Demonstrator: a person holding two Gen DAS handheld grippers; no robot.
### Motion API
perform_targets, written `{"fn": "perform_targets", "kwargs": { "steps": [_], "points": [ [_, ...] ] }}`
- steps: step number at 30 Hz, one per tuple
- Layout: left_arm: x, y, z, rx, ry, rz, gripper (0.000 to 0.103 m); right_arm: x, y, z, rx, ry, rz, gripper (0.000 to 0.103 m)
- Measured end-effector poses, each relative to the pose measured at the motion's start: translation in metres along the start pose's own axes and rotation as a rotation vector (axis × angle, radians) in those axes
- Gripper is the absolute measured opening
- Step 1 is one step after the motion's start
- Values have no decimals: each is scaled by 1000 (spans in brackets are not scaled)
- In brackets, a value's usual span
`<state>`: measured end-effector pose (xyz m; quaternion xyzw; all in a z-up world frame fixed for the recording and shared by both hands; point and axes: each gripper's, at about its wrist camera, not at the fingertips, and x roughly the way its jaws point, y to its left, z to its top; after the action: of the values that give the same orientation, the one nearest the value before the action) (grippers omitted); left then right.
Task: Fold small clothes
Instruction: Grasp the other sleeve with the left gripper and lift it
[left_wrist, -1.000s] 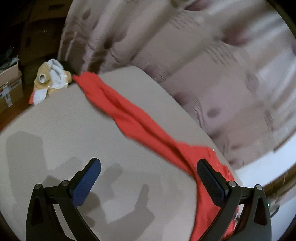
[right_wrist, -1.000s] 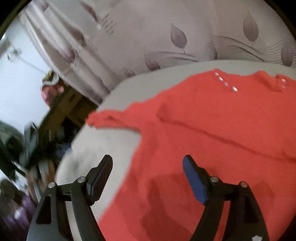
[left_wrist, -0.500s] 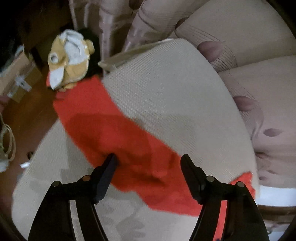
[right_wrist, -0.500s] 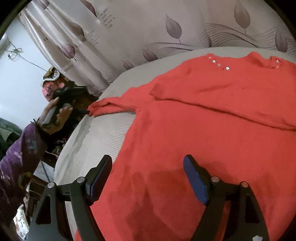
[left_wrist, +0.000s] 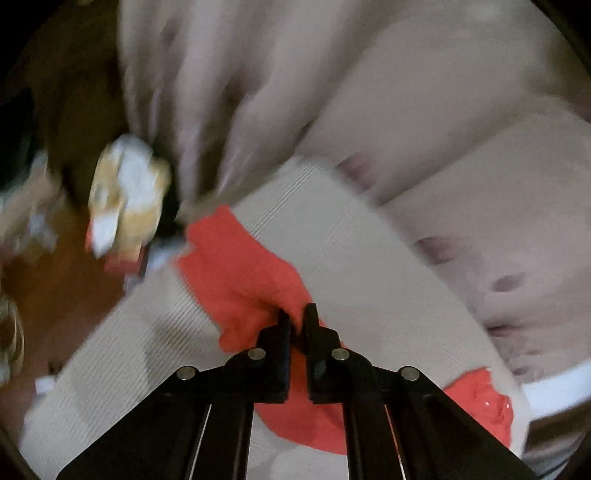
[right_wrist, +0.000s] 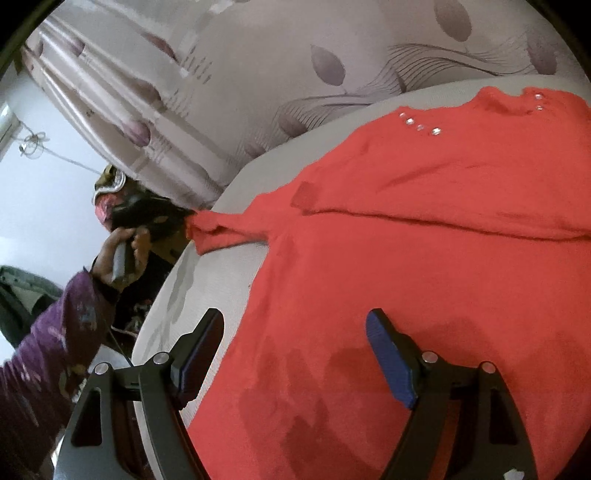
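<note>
The red sweater lies spread flat on the beige cushion, its neckline with small studs at 1 o'clock in the right wrist view. One sleeve extends toward 10 o'clock in the left wrist view. The left gripper has its jaws nearly together, clamping that sleeve. The person's left hand grips the handle at 9 o'clock, purple-sleeved arm extended. The right gripper hovers over the sweater's body, jaws wide apart.

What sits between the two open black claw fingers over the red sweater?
In the right wrist view, the open right claw frames only the red knitted sweater, lying flat on the beige cushion.
</note>
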<state>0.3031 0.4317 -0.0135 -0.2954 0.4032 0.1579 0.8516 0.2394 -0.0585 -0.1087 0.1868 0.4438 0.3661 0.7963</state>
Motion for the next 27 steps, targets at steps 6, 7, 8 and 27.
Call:
{"fn": "perform_targets", "kwargs": {
  "steps": [6,7,8,27],
  "points": [
    [-87,-135,-27,345,-191,-231,6,-11,-12,3,79,-54,-23,78],
    [-96,-160,-36,400,-204,-271,6,-15,-14,2,94,-66,-32,78],
    [-104,-182,-46,455,-212,-309,6,-21,-16,0,115,-76,-37,78],
    [-12,-429,-323,1096,77,-567,10,-179,-107,-25,327,-318,-138,83]
  ]
}}
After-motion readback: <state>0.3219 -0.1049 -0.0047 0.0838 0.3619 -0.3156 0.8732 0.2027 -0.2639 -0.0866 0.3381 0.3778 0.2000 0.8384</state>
